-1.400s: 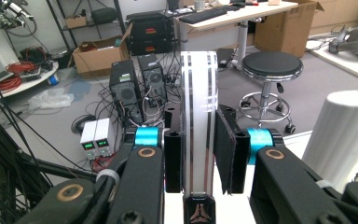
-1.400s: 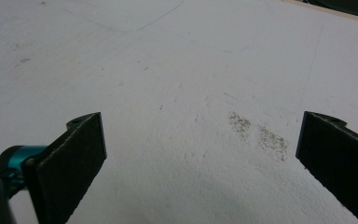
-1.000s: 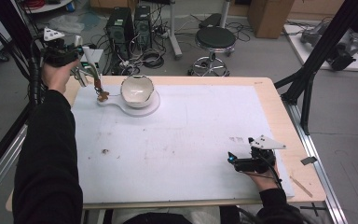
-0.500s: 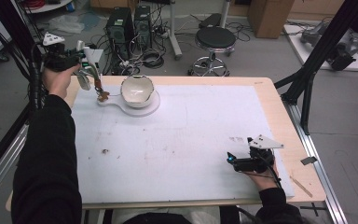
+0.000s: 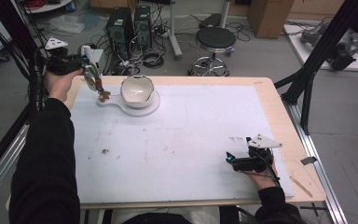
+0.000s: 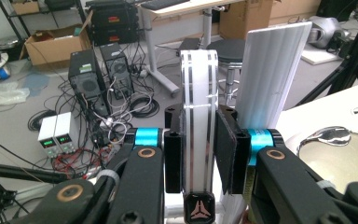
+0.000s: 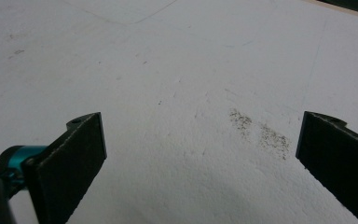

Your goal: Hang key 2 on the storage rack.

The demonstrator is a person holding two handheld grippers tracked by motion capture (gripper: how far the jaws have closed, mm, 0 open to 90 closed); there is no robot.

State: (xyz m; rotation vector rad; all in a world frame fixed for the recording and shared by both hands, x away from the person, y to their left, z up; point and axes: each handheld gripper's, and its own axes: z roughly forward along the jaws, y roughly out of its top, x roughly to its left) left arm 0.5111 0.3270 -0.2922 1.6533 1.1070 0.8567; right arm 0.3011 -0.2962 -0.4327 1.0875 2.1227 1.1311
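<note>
At the table's far left corner my left gripper (image 5: 89,72) is shut on a white tool handle with black stripes (image 6: 198,135), which stands upright between the jaws in the left gripper view (image 6: 199,154). In the high view the tool (image 5: 95,84) slants down to a brownish tip (image 5: 103,96) just left of a pale bowl (image 5: 137,90). The bowl sits on a round white board with a short handle (image 5: 150,108); its rim also shows in the left gripper view (image 6: 340,156). My right gripper (image 5: 230,160) rests low near the front right, open (image 7: 200,154), with bare mat between its jaws.
A white mat (image 5: 191,135) covers the wooden table and carries small dark crumbs (image 5: 105,151) and a smudge (image 7: 261,133). A white ribbed slab (image 6: 272,70) stands right behind the left jaws. Computers (image 5: 130,23), cables and a stool (image 5: 216,39) lie beyond the far edge.
The left hand has shifted only slightly, and the tool tip stays beside the bowl. The right hand has not moved.
</note>
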